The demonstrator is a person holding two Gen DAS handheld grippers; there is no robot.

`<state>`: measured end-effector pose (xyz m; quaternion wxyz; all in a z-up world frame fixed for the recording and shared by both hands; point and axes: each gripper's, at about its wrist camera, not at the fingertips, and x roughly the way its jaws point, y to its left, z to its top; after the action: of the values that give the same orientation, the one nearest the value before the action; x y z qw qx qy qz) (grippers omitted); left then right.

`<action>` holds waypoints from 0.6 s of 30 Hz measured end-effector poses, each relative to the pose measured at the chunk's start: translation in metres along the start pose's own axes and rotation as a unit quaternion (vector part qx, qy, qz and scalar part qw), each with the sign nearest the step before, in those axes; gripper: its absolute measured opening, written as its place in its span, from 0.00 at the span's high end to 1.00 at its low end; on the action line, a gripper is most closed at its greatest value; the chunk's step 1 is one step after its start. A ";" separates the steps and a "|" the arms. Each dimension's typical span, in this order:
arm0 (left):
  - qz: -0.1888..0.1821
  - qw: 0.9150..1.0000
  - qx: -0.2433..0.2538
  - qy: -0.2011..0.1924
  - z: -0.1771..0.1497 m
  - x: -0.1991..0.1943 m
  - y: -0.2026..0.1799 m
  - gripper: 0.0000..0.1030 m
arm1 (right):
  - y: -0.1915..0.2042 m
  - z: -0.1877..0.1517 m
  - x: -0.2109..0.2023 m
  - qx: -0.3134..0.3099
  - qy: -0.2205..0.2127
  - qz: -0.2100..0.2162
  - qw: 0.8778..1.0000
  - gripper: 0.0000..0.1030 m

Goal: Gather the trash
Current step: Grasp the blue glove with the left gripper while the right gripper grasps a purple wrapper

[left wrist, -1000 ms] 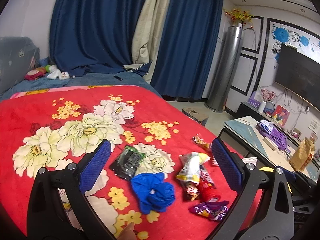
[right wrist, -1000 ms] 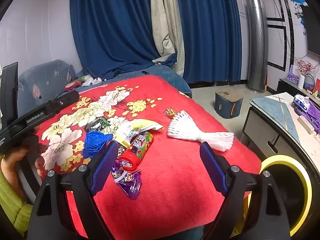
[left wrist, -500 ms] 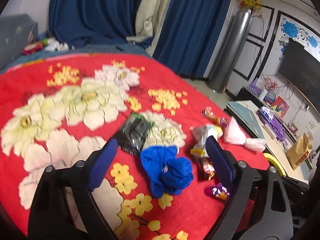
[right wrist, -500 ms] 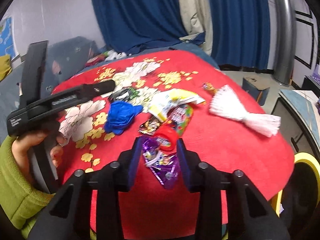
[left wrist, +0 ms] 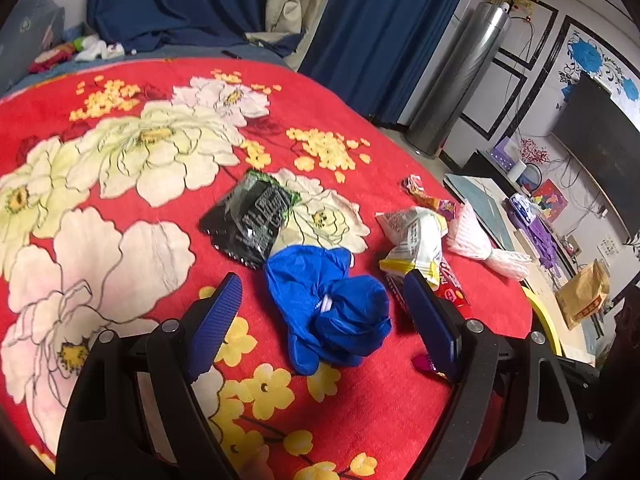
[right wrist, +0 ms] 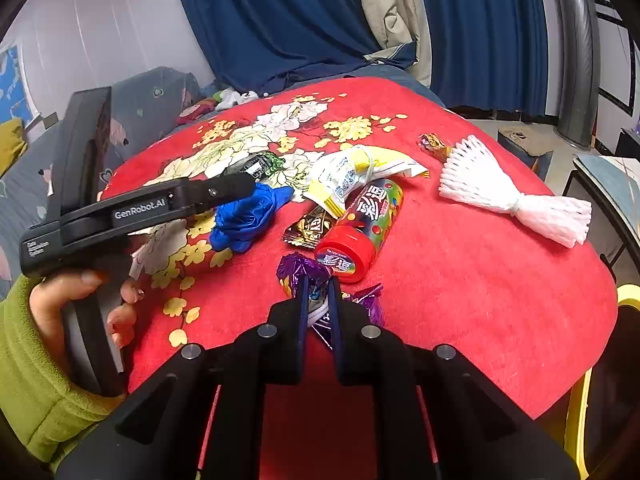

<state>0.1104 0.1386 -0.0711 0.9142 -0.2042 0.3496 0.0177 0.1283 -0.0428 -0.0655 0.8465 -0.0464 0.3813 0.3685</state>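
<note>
Trash lies on a red floral blanket (left wrist: 120, 128). My left gripper (left wrist: 324, 300) is open, its jaws on either side of a crumpled blue glove (left wrist: 328, 304), which also shows in the right wrist view (right wrist: 244, 216). My right gripper (right wrist: 318, 300) is shut on a purple foil wrapper (right wrist: 300, 270). Just beyond it lies a candy tube with a red cap (right wrist: 360, 224), a brown-gold wrapper (right wrist: 308, 226), a white-yellow packet (right wrist: 352, 176) and a white foam net (right wrist: 512, 200). A black-green packet (left wrist: 250, 218) lies left of the glove.
A small orange wrapper (left wrist: 424, 194) lies near the blanket's far right edge. A yellow-rimmed bin (right wrist: 628, 300) stands at the right below the bed. A low table (left wrist: 492, 216) with clutter and a TV (left wrist: 600, 152) are further right. Blue curtains (left wrist: 200, 0) hang behind.
My right gripper went from wide open to shut on the purple wrapper. My left gripper moved forward and down until its jaws flank the blue glove.
</note>
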 end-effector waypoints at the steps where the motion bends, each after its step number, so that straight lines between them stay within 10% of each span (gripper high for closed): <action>1: -0.003 1.000 -0.004 0.005 -0.001 0.002 0.001 0.30 | 0.000 0.000 0.000 0.001 -0.001 0.000 1.000 0.91; 14: -0.020 0.999 0.006 0.047 -0.008 0.015 -0.007 0.86 | -0.007 -0.003 -0.013 0.010 -0.010 0.001 1.000 0.93; 18: -0.026 0.999 0.013 0.042 -0.007 0.012 -0.010 0.90 | -0.008 -0.002 -0.017 0.011 -0.013 0.001 1.000 0.93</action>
<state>0.1169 0.1252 -0.0798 0.9014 -0.2016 0.3826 -0.0189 0.1247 -0.0600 -0.0570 0.8514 -0.0320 0.3748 0.3655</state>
